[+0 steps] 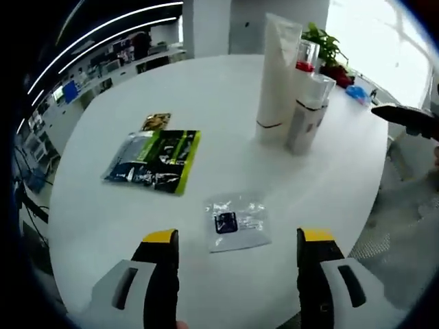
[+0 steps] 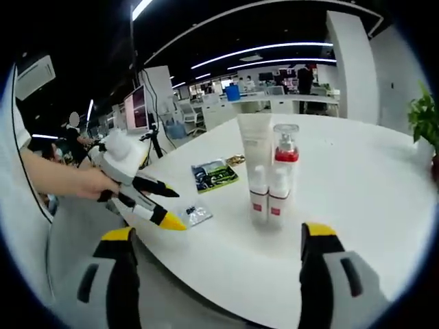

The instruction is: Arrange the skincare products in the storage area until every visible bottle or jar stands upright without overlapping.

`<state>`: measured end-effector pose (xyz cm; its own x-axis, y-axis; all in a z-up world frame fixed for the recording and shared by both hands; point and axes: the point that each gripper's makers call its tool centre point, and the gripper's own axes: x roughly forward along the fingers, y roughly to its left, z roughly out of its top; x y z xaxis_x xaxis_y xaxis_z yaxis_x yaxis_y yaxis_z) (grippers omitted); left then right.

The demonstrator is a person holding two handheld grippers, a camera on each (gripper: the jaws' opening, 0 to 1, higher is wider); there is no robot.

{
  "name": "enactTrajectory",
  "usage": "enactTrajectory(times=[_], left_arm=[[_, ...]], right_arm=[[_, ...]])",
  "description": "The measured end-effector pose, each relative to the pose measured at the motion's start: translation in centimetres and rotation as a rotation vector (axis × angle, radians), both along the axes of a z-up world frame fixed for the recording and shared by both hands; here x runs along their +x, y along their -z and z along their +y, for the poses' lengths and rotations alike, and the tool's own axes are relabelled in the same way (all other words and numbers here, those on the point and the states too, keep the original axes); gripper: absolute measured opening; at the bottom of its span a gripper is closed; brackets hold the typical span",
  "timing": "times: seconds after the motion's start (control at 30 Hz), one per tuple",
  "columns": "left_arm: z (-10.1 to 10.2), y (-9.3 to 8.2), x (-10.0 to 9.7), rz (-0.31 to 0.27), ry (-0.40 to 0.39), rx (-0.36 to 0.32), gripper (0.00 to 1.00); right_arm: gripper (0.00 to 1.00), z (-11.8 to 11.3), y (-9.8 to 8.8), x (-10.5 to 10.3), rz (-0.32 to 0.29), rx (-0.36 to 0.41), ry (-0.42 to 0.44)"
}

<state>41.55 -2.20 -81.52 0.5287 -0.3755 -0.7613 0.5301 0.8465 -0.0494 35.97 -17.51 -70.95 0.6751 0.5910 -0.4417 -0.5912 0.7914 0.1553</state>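
Upright skincare products cluster on the white round table (image 1: 206,89): a tall white tube (image 1: 278,75), a white bottle (image 1: 309,110) and a clear pump bottle with a red collar (image 1: 306,58). In the right gripper view the tube (image 2: 255,154) and pump bottle (image 2: 285,154) stand behind two small white bottles with red bands (image 2: 267,200). My left gripper (image 1: 239,236) is open, low over the near table edge, its jaws either side of a clear packet (image 1: 235,221). My right gripper (image 2: 218,233) is open and empty, off the table edge. The left gripper (image 2: 177,209) is in a person's hand (image 2: 82,181).
A green-and-black sachet pack (image 1: 154,159) and a small gold sachet (image 1: 156,122) lie flat left of the bottles. A potted plant (image 1: 322,41) stands behind them at the far edge. Office desks and monitors (image 2: 137,106) surround the table. The right gripper's dark tip (image 1: 411,120) enters at right.
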Motion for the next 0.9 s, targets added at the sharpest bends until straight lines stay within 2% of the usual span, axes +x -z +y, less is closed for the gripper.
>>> enactTrajectory(times=[0.6, 0.83, 0.9], left_arm=[[-0.4, 1.4, 0.8, 0.023, 0.020, 0.045, 0.52], [-0.2, 1.3, 1.2, 0.023, 0.022, 0.057, 0.44], [-0.2, 1.3, 1.3, 0.023, 0.027, 0.058, 0.38]], right_arm=[[0.98, -0.5, 0.2, 0.2, 0.007, -0.006, 0.022], [0.97, -0.5, 0.3, 0.3, 0.010, -0.008, 0.027], [0.97, -0.5, 0.3, 0.3, 0.012, -0.008, 0.028]])
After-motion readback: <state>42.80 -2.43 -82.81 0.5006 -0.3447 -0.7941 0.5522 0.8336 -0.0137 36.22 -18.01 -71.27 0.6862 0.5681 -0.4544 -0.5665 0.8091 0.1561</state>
